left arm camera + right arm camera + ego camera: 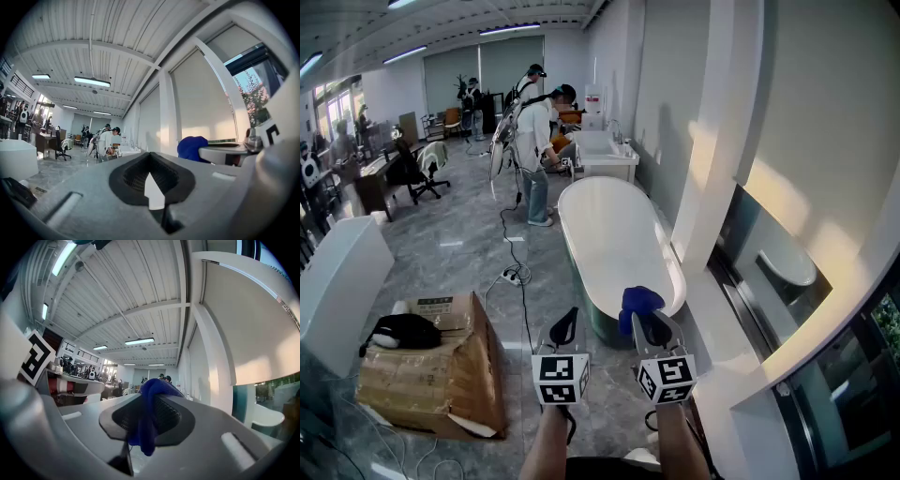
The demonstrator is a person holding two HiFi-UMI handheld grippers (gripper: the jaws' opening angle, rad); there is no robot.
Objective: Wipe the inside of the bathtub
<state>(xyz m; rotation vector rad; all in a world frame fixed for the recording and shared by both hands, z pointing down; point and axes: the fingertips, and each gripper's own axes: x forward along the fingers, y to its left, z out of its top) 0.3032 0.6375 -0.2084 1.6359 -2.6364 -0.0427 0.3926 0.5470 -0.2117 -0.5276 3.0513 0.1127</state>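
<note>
Clerk: Cloth (639, 300), blue, one piece. It is seen at lower centre of the head view, against the near end of the bathtub (614, 234); whether the rim is touched cannot be told. Holder to be entered?

Checker: Entered under the right tool (652, 326). Its jaws are clamped on a fold of the cloth, and the loose remainder hangs below the pads (164, 416) in the right gripper view. The left tool (564, 328) is listed with jaws drawn together and nothing between them; it is held just beside the right one, short of the tub.

Clerk: Bathtub: white inside, dark outside, freestanding. It runs from lower centre up toward mid-frame, beside the wall (661, 122). Its inside is shown bare, and wiping is judged not yet begun. Handling of the cloth?

Checker: Judged soft, light and limp; no shape would be kept, so it would be bunched rather than spread. A thick wad is best taken between the pads, so that a broad face is left for pressing. The tub's inside is judged smooth and slippery, and a thin pinch could be dragged loose.
</note>
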